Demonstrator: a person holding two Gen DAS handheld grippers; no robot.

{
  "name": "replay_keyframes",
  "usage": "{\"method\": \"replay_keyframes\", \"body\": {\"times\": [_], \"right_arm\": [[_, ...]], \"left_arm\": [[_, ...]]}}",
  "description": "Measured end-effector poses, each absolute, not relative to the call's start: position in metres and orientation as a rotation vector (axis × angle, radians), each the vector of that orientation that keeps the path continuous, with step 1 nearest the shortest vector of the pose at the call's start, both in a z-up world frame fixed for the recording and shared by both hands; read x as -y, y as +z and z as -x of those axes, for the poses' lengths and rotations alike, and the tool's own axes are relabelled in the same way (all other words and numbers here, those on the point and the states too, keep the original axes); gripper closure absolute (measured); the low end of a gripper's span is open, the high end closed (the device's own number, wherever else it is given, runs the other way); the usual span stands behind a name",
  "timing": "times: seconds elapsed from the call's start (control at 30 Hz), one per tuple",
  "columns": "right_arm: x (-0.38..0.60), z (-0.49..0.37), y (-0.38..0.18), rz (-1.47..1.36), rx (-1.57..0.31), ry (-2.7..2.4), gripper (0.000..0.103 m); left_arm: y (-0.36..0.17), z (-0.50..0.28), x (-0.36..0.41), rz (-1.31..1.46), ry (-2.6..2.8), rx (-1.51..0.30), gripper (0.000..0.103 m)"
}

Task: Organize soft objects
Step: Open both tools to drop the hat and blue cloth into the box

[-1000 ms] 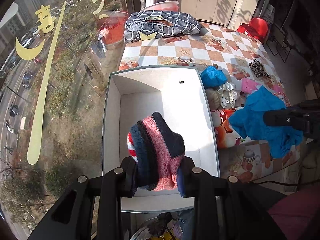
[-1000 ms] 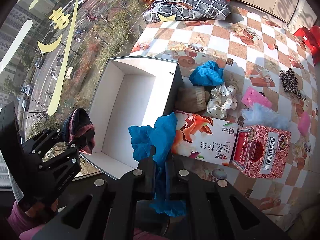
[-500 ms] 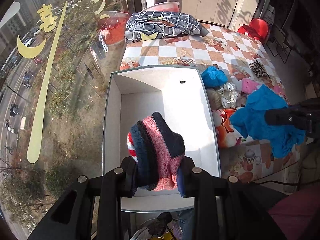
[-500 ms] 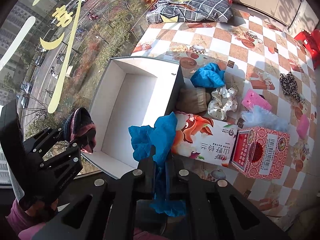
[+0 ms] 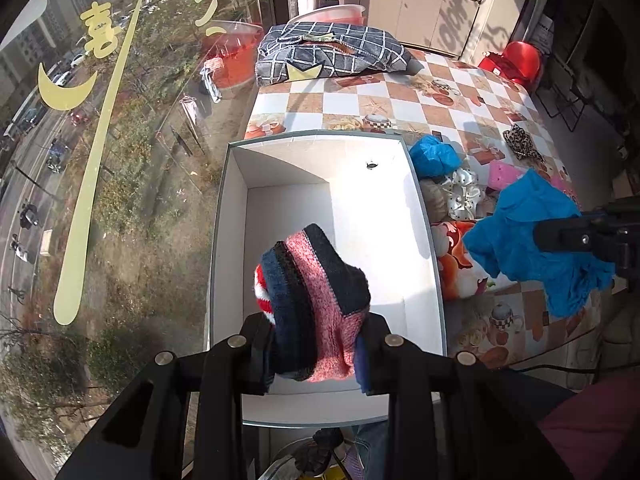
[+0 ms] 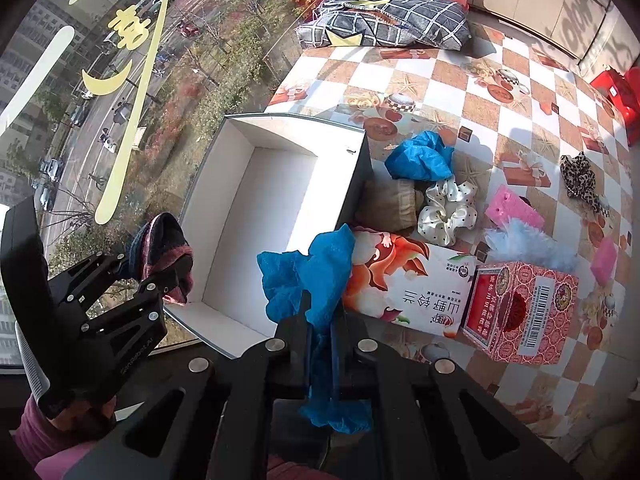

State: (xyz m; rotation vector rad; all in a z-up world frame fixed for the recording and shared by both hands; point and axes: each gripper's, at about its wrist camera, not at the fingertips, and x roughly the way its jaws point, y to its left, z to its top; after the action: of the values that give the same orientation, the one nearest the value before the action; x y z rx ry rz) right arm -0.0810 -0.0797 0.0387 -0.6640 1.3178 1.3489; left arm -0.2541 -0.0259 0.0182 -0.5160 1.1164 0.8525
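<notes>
My left gripper (image 5: pixel 316 344) is shut on a pink, navy and red knitted sock (image 5: pixel 316 292) and holds it above the near end of an open white box (image 5: pixel 420 216). It also shows in the right wrist view (image 6: pixel 160 276). My right gripper (image 6: pixel 322 320) is shut on a blue cloth (image 6: pixel 308 272) and holds it just right of the box (image 6: pixel 228 184), above a flowered carton (image 6: pixel 408 284). The blue cloth also shows in the left wrist view (image 5: pixel 532 240). The box interior looks empty.
On the checkered table (image 6: pixel 480 92) lie another blue cloth (image 6: pixel 420 156), a white dotted scrunchie (image 6: pixel 448 208), a beige pouch (image 6: pixel 388 204), pink sponges (image 6: pixel 512 208), a leopard scrunchie (image 6: pixel 576 176), a red patterned box (image 6: pixel 520 312) and a plaid cushion (image 6: pixel 384 24). A window is at left.
Almost nothing has changed. Both grippers hold their items in nearly the same places, with only a slight drift of the views.
</notes>
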Motion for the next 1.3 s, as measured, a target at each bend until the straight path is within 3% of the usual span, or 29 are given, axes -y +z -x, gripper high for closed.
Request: {"method": "replay_keyframes", "body": {"times": [0.83, 0.93, 0.97, 1.0, 1.03, 1.07, 1.1, 1.17, 1.2, 1.3], "right_arm": [[0.005, 0.134, 0.038, 0.775, -1.296, 1.462, 0.096], [0.001, 0.138, 0.036, 0.779, -1.309, 1.47, 0.095], [-0.001, 0.138, 0.036, 0.778, -1.318, 1.469, 0.095], [-0.002, 0.138, 0.036, 0.777, -1.326, 1.462, 0.09], [-0.002, 0.137, 0.035, 0.778, -1.332, 1.45, 0.083], [-0.003, 0.135, 0.035, 0.777, -1.335, 1.436, 0.061], [-0.002, 0.133, 0.036, 0.767, -1.337, 1.426, 0.03], [-0.001, 0.127, 0.039, 0.737, -1.343, 1.409, 0.004], [0.0, 0.124, 0.04, 0.733, -1.339, 1.391, 0.003], [0.001, 0.115, 0.043, 0.69, -1.369, 1.384, 0.001]], "left_arm": [[-0.003, 0.27, 0.01, 0.594, 0.909, -1.135, 0.066], [-0.002, 0.271, 0.011, 0.592, 0.903, -1.12, 0.047], [-0.001, 0.271, 0.012, 0.589, 0.9, -1.117, 0.033], [0.0, 0.271, 0.014, 0.579, 0.904, -1.102, 0.022], [0.003, 0.272, 0.015, 0.571, 0.907, -1.084, 0.02], [0.004, 0.272, 0.016, 0.569, 0.905, -1.07, 0.019], [0.005, 0.271, 0.016, 0.576, 0.897, -1.066, 0.017], [0.007, 0.272, 0.015, 0.612, 0.878, -1.048, 0.012], [0.008, 0.273, 0.014, 0.632, 0.869, -1.041, 0.002], [0.01, 0.273, 0.014, 0.661, 0.851, -1.02, 0.0]]}}
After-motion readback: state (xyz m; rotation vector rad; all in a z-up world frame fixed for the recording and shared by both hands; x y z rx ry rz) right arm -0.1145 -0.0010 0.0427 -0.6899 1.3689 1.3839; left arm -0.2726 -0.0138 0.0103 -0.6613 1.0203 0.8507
